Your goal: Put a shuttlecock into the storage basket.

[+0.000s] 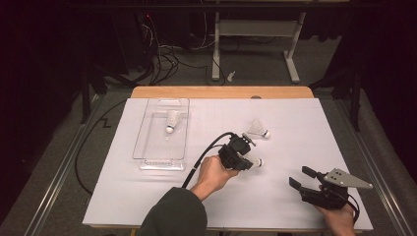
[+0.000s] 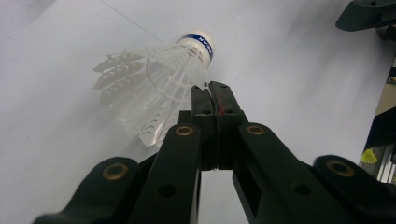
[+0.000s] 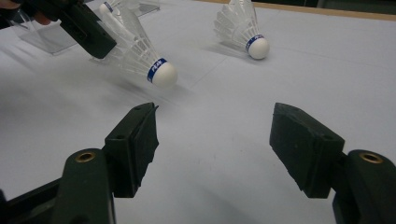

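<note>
The white shuttlecock [image 2: 159, 88] is being pinched by its feather skirt in the left gripper [image 2: 215, 93] — jaws clamped together on the skirt's edge, cork [image 1: 259, 162] pointing toward three o'clock, near the table's middle. It looks like the carrying step: the next move, I'd judge, is swinging it toward ten o'clock and releasing it over the clear plastic tray [image 1: 147, 132], where one shuttlecock [image 1: 172, 120] is already lying. Another shuttlecock [image 1: 258, 130] is waiting at twelve o'clock. The right gripper [image 1: 302, 179] is sitting at four o'clock — jaws wide apart, holding nothing.
</note>
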{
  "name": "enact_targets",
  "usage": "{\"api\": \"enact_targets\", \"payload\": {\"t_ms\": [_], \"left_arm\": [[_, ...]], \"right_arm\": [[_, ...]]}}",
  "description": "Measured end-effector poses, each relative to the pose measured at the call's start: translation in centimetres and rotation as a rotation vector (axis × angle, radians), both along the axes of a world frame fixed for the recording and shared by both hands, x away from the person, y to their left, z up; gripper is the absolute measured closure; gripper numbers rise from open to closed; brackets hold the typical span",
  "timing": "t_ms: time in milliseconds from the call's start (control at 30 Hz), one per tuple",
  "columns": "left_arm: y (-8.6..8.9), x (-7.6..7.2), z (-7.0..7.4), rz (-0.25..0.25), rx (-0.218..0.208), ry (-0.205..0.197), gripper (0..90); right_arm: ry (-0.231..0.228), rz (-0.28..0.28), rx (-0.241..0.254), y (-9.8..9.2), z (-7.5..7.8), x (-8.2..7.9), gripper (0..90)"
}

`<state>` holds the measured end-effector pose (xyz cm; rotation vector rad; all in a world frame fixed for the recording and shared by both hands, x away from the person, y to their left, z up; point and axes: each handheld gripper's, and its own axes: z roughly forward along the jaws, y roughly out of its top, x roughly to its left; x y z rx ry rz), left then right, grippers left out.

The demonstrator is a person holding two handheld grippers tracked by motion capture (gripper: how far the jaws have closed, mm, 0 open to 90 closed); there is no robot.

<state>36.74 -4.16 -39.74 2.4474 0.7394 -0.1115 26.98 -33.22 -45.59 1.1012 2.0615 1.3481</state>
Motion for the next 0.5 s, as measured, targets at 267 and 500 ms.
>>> {"api": "enact_targets", "payload": {"t_ms": [267, 500], "left_arm": [[0.4, -0.1, 0.4, -0.004, -0.012, 0.006, 89.9], [1.3, -0.5, 1.2, 0.006, -0.029, -0.003, 89.9]], "right_arm": [[0.002, 0.004, -0.001, 0.0, 0.0, 0.1, 32.5], [-0.001, 0.003, 0.000, 0.0, 0.0, 0.0, 32.5]]}}
